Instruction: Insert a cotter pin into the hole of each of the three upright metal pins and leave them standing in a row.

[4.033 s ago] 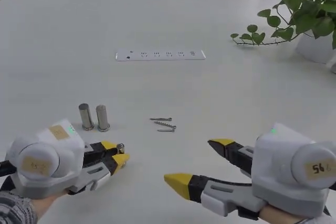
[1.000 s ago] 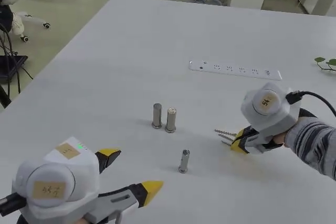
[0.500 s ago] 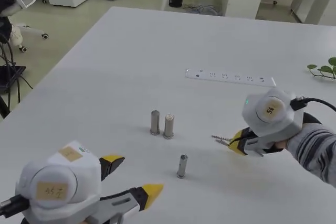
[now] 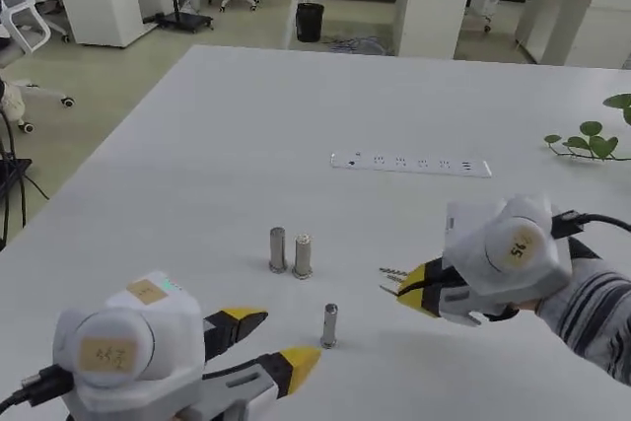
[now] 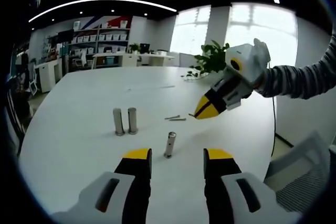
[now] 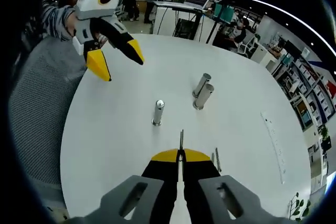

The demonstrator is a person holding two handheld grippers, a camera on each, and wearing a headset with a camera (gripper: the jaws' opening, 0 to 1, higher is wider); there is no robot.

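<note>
At lower centre of our head view, our left gripper [image 4: 279,340] gapes open near one upright metal pin [image 4: 329,325], pair of pins [image 4: 303,255] standing above left, our right gripper [image 4: 412,291] at right pinching a cotter pin [image 6: 181,139]

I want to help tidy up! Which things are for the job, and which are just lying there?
For the job: three metal pins, loose cotter pins, the cotter pin pinched by the right gripper.
Just lying about: power strip, plant.

- Two metal pins [image 4: 277,249], silvery cylinders, stand upright just beside each other, far left.
- A third pin [image 4: 329,325] stands alone, nearer you.
- Your right gripper [image 6: 181,153] pinches one cotter pin [image 6: 181,138]; the other cotter pins [image 6: 216,160] lie flat beside it.
</note>
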